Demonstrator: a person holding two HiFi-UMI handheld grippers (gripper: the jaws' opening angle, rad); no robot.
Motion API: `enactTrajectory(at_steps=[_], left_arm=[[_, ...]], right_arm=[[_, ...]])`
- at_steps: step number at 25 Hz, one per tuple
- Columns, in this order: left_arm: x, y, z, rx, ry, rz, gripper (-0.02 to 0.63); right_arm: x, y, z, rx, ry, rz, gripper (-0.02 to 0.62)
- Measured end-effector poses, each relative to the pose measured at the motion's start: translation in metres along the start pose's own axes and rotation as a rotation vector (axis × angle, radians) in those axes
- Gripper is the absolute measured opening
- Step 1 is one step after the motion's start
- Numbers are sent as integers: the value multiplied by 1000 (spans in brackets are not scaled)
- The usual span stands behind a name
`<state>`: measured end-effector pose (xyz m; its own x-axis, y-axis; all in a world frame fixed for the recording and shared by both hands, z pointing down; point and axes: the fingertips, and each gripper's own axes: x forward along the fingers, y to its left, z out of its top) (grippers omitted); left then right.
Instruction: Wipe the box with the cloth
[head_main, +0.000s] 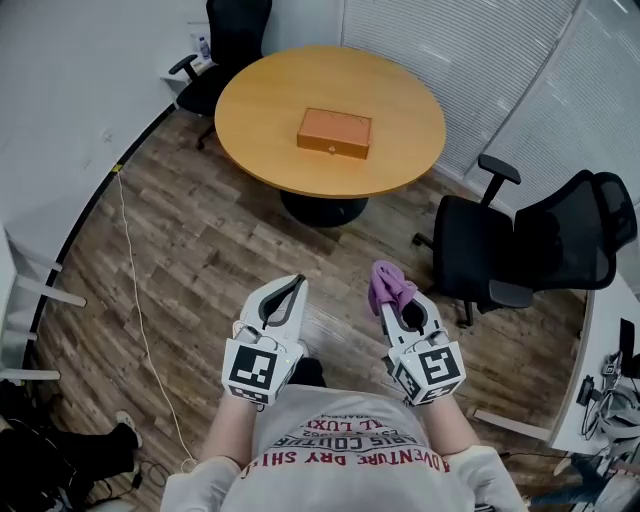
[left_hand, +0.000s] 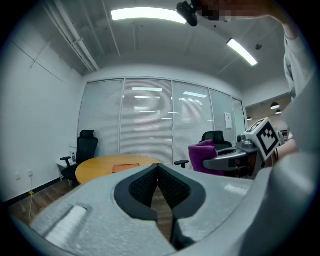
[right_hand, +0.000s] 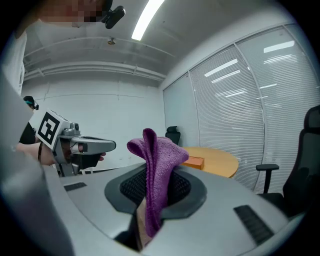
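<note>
Right claw (head_main: 400, 312) is clamping a purple knit cloth (head_main: 390, 284), left claw (head_main: 296, 283) is pressing its jaws together, orange rectangular box (head_main: 334, 132) sitting at 12 o'clock

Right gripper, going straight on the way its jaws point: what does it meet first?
Probably the round table, near the orange box; the way between looks free. The right gripper holds the purple cloth. Height is hard to judge.

Bottom end of the cloth (right_hand: 159, 160) disappears down inside the right gripper (right_hand: 156, 186), so no idea how much is tucked in there. The box (head_main: 334, 132) has some little fitting on its front, way too small to tell. The far chair (head_main: 232, 42) is clipped by the top edge.
</note>
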<state>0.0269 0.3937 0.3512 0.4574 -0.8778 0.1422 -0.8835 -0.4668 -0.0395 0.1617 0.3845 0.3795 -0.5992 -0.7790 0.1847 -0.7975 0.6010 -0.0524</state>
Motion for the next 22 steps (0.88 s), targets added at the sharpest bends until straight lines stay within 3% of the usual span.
enactTrajectory(at_steps=[7,13,22], left_arm=[[20,79,23,4,-29,-7,9],[25,133,20,-17,-26,16,9],[52,165,4,-20,23,15,9]], right_arm=[[74,12,24,6,15,-16,75],[124,27,25,5,56,13,75],[175,20,21,10,86,32,77]])
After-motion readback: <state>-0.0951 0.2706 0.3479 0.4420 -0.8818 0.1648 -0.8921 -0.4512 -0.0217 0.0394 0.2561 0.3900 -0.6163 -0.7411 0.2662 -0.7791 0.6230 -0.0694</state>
